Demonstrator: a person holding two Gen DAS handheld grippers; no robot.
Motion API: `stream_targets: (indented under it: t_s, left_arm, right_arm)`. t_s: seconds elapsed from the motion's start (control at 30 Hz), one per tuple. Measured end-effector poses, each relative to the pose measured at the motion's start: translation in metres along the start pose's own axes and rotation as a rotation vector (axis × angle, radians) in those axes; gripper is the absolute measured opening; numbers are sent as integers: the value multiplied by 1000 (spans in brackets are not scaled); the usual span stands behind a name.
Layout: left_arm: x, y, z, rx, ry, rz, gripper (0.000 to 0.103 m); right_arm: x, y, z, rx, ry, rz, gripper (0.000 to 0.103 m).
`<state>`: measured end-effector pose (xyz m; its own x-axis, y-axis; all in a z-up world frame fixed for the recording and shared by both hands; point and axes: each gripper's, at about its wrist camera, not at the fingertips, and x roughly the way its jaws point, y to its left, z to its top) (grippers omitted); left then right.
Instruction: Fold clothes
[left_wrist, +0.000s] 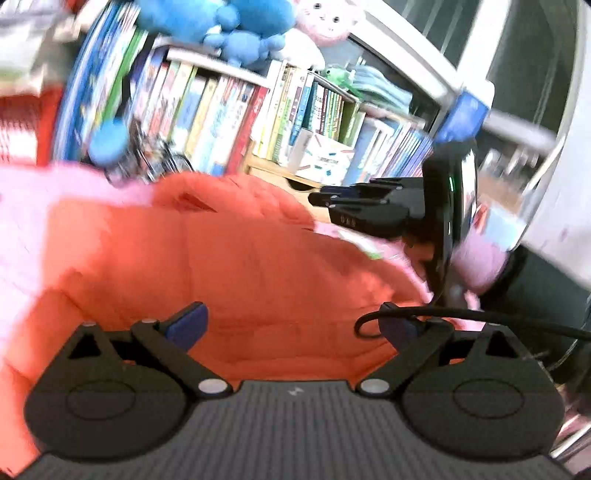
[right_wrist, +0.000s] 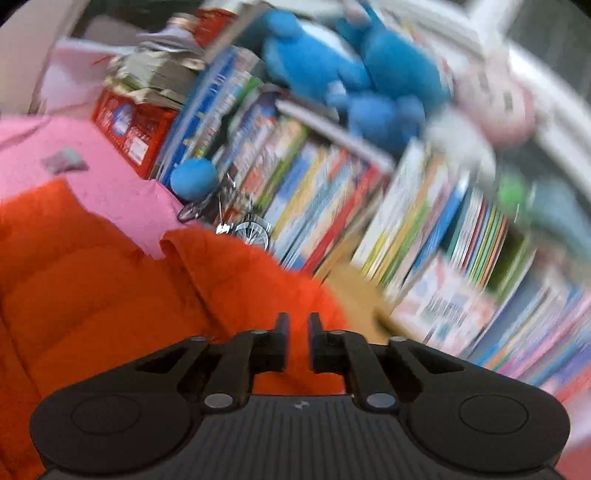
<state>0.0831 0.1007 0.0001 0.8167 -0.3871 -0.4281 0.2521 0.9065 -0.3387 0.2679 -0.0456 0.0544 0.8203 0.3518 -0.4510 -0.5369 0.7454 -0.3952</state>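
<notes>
An orange quilted garment (left_wrist: 229, 258) lies spread on a pink sheet (left_wrist: 55, 192). My left gripper (left_wrist: 291, 325) is open wide, just above the garment's near part, holding nothing. My right gripper (right_wrist: 295, 343) has its jaws close together with a narrow gap over the garment's right edge (right_wrist: 110, 295); orange cloth shows in the gap, but a grip on it is unclear. The right gripper also shows in the left wrist view (left_wrist: 325, 201), at the garment's far right side. Both views are motion-blurred.
A bookshelf (left_wrist: 258, 122) full of books stands right behind the sheet. Blue plush toys (right_wrist: 351, 74) and a pink plush (left_wrist: 325, 22) sit on top of it. A red box (right_wrist: 129, 129) and a small toy bicycle (right_wrist: 236, 221) stand at the sheet's far edge.
</notes>
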Motion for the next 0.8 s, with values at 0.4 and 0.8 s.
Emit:
stream_targets:
  t_s: [0.4,0.8]
  left_arm:
    - [25,-6,-45,155,106,54,103]
    - [23,-1,-48,124,123,31,103]
  right_arm:
    - [72,-26,16,339,85,74,86]
    - [122,38,14,-55,204,156,67]
